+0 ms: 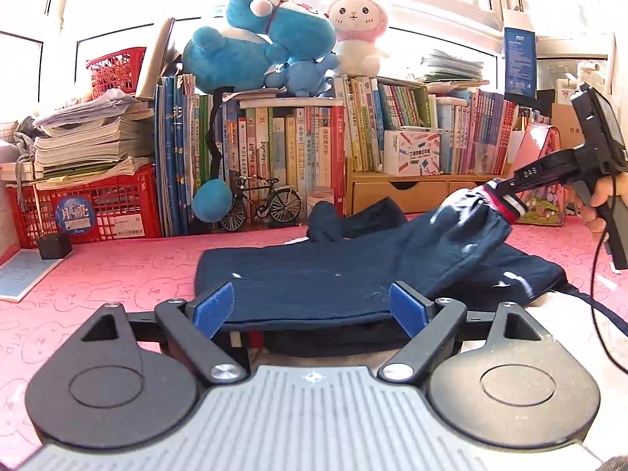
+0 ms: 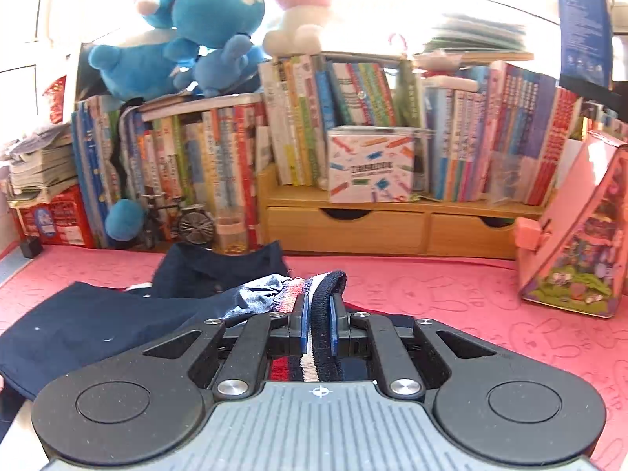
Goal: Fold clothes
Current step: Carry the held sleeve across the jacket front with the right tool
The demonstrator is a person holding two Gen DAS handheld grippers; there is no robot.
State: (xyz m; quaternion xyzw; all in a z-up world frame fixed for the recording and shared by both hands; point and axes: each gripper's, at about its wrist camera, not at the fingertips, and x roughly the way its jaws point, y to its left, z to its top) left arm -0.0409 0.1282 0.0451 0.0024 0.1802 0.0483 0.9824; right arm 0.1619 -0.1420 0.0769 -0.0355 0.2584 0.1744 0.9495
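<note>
Now the right gripper [image 2: 318, 316] fingers pinch the cuff [image 2: 327, 286]; left gripper [image 1: 310, 308] fingers gape, empty, garment [image 1: 298, 278] edge between—carry the sleeve across smoothly.

Garment [image 1: 314, 278] spread on the counter [image 1: 98, 286], mid-front. Left hand-held gripper [image 1: 310, 306] at its near edge, jaws wide, cloth edge between them — pads not pressing. Right hand-held gripper [image 2: 318, 322] to the right, clamped on the cuff [image 2: 325, 286], sleeve [image 1: 463, 235] lifted off the counter. Behind the garment — collar end bunched, then toy bicycle [image 1: 261, 204] and a row of books [image 1: 274, 145] along the back. Plush toys [image 1: 259, 43] on top of the books. Crate [image 1: 90, 208] at back left, paper stack [image 1: 90, 137] on it. Drawer unit [image 2: 384, 227] back right, box [image 2: 373, 165] on it before more books. Carton [image 2: 581, 235] far right on the counter.
</note>
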